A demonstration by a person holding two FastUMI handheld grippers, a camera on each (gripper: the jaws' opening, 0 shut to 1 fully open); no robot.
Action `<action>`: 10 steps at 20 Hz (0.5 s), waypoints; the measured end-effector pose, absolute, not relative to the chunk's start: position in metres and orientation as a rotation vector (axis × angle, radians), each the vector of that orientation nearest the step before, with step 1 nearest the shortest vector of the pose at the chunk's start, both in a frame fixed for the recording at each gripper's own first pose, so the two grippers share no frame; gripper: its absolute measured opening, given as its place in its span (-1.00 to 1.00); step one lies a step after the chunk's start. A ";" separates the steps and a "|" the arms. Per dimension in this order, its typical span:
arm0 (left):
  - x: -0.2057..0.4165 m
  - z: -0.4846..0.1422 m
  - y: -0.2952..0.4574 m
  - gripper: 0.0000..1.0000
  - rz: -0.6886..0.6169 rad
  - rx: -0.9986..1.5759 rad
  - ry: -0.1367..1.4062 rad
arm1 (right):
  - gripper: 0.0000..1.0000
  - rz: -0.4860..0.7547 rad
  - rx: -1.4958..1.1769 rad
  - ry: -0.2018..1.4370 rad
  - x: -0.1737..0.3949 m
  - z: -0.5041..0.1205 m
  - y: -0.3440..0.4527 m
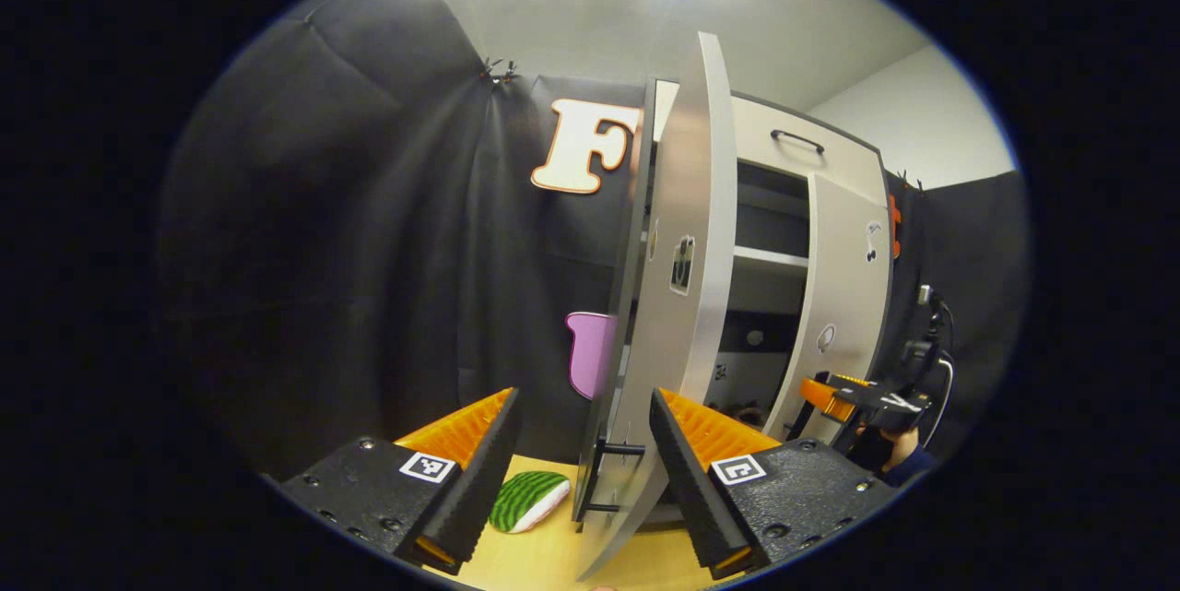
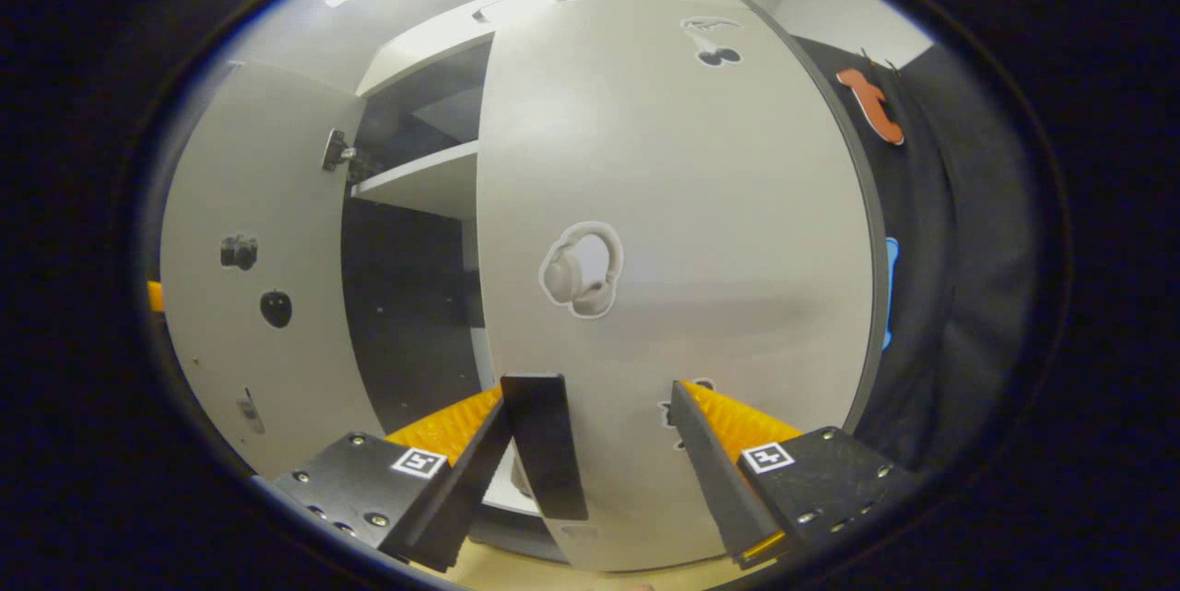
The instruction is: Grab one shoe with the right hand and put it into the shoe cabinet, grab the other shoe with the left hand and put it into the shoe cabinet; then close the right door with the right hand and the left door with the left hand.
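The right gripper (image 2: 590, 443), fingers apart, faces the nearly shut right door (image 2: 682, 231). The left gripper (image 1: 585, 453), also apart, straddles the left door (image 1: 673, 314), wide open. Shoes (image 1: 747, 413) seemingly sit low inside the cabinet (image 1: 784, 204); door closing remains.

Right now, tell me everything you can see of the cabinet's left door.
The left door is a tall, flat, pale grey panel with a smooth matte look, standing upright and swung wide open, seen nearly edge-on in the left gripper view. A dark bar handle sits low on its outer face, and small stickers dot the panel. Its lower edge lies between the open fingers of the left gripper; whether either finger touches it is unclear. In the right gripper view its inner face shows a hinge near the top.
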State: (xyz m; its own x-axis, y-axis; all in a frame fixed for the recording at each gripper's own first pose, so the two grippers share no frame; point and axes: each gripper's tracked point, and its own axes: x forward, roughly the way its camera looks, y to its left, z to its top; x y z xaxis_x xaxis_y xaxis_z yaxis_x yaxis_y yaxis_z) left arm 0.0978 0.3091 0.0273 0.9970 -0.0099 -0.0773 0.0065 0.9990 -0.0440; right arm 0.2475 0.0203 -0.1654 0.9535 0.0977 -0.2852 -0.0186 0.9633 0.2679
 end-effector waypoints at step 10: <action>0.099 0.023 0.279 0.63 -0.069 -0.108 0.083 | 1.00 0.054 0.242 0.205 0.223 -0.128 0.006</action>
